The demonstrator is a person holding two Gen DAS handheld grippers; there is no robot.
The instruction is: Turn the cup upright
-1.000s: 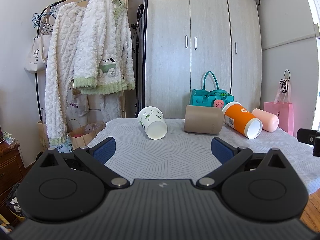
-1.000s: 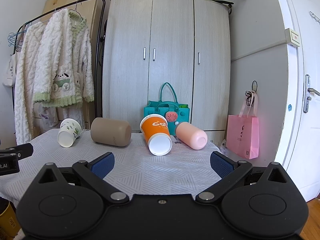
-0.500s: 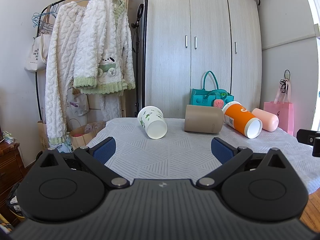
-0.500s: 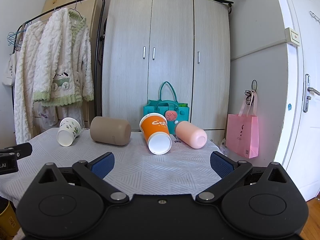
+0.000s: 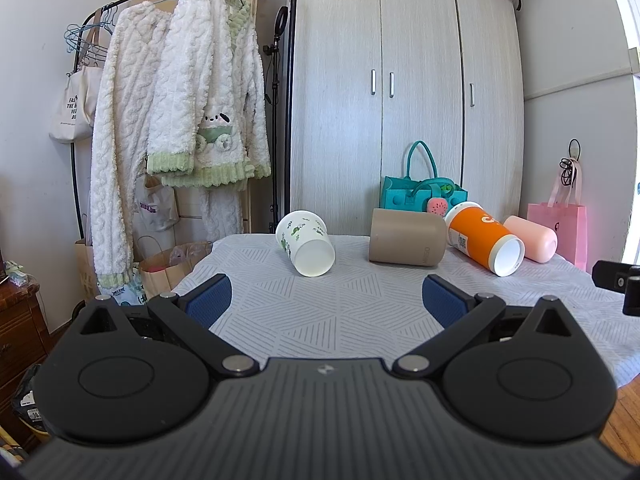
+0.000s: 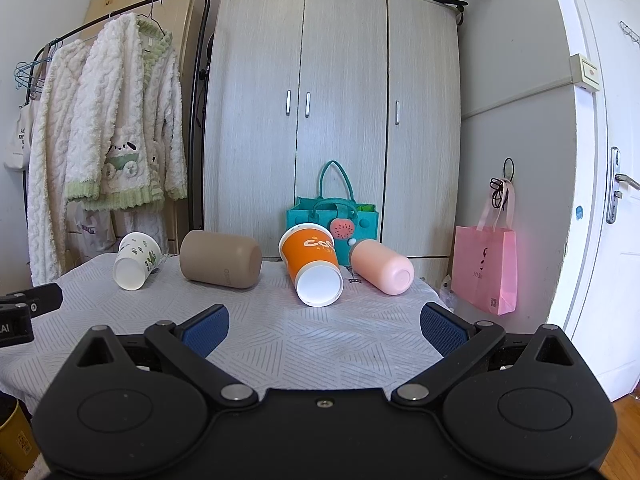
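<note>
While both grippers hover with jaws spread wide and empty: four cups on their sides.
White leaf-printed paper cup [image 5: 306, 243], tan cylindrical cup [image 5: 406, 237], orange paper cup [image 5: 482, 237], pink plastic cup [image 5: 531, 238] lie along the grey patterned tablecloth [image 5: 340, 312]; left gripper [image 5: 326, 300], right gripper [image 6: 324, 326] well short.

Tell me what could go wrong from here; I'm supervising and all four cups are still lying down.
1. The orange cup and pink cup lie very close together; grabbing one could knock the other, and the pink one is near the table edge, so it might roll off.
2. All cups lie on their sides, so a nudge from the open right gripper or left gripper could set them rolling.
3. The tan cup looks wide and may slip from the jaws.
</note>
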